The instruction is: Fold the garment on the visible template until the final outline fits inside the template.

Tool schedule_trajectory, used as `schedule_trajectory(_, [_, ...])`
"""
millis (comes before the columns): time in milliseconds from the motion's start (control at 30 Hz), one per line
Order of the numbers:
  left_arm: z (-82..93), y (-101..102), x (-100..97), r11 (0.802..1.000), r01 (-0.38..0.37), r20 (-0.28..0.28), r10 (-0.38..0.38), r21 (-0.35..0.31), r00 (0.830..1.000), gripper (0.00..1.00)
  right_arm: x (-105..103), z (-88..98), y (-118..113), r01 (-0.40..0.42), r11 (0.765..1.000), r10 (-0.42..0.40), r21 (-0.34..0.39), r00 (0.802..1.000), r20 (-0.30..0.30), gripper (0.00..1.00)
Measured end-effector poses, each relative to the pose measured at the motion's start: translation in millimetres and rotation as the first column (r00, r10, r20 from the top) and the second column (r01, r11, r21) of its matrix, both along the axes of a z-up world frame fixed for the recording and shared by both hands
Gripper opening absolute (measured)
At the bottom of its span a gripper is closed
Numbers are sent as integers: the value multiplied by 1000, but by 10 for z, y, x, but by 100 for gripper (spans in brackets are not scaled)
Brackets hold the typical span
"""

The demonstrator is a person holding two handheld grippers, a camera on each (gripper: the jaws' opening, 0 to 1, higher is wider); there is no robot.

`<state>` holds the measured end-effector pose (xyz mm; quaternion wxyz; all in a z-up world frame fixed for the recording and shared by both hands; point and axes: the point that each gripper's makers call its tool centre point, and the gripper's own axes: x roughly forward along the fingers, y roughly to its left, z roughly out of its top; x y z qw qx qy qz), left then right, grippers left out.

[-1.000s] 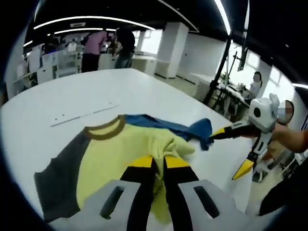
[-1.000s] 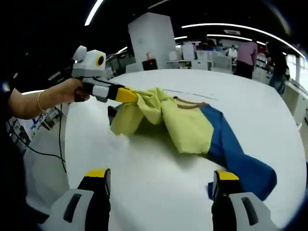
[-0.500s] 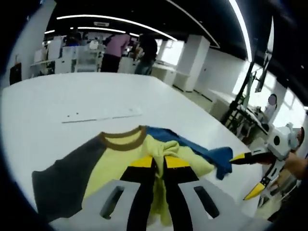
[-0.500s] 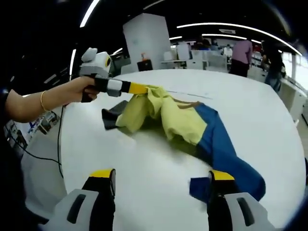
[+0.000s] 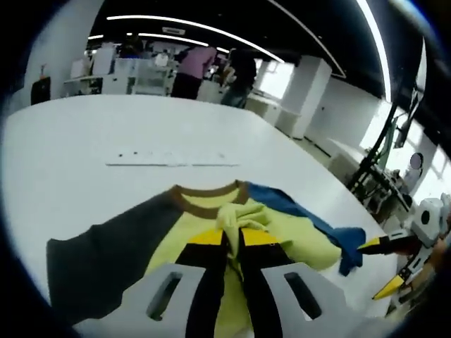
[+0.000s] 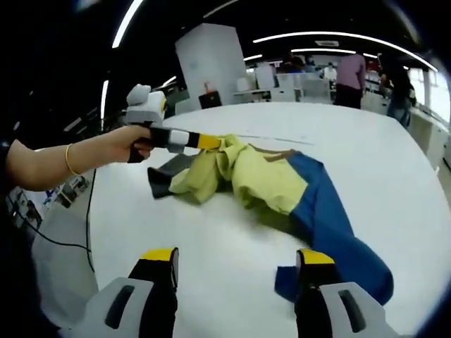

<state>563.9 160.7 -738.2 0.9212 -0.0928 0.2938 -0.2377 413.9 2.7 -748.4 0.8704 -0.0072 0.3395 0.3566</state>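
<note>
The garment is a shirt with a yellow body [image 5: 176, 243], a brown collar [image 5: 208, 199], a grey sleeve [image 5: 106, 246] and a blue sleeve [image 5: 310, 222], lying on the white table [image 5: 84, 134]. My left gripper [image 5: 232, 232] is shut on a bunched fold of the yellow body just below the collar. In the right gripper view the left gripper [image 6: 206, 142] holds that fold lifted above the yellow cloth [image 6: 264, 179]. My right gripper [image 6: 238, 259] stands open over the table, the blue sleeve's end [image 6: 289, 280] beside its right jaw. From the left gripper view, the right gripper [image 5: 384, 266] is open beyond the sleeve's end.
A thin marked line [image 5: 173, 163] runs across the table beyond the collar. A person's hand with a bracelet [image 6: 67, 158] holds the left gripper. People [image 5: 201, 67] stand at benches far behind. A stand [image 5: 377, 158] rises off the table's right side.
My left gripper has carried the yellow fold farther over the shirt toward the collar. The grey sleeve now shows beneath it in the right gripper view. The right gripper stays open by the blue sleeve.
</note>
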Motion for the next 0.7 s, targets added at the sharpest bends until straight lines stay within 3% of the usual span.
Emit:
schedule_trajectory(233, [-40,47,1,1000,-2,-2,2,28,1000,5,10,-32,58,-9,1000,9,6,1000,-9,62])
schedule_trajectory(400, [-15,86,-37,997,6,21,-8,79,1000,11,66,-21,160,-21,1000,21,17,1000,11,58])
schedule_trajectory(533, [21,52,-93,1000,-5,-5,5,4,1000,16,143,-42,252,-35,999,34,27,999,33,54])
schedule_trajectory(700, [26,68,-163,999,10,9,-10,41,1000,22,182,-120,382,-53,998,52,30,998,38,48])
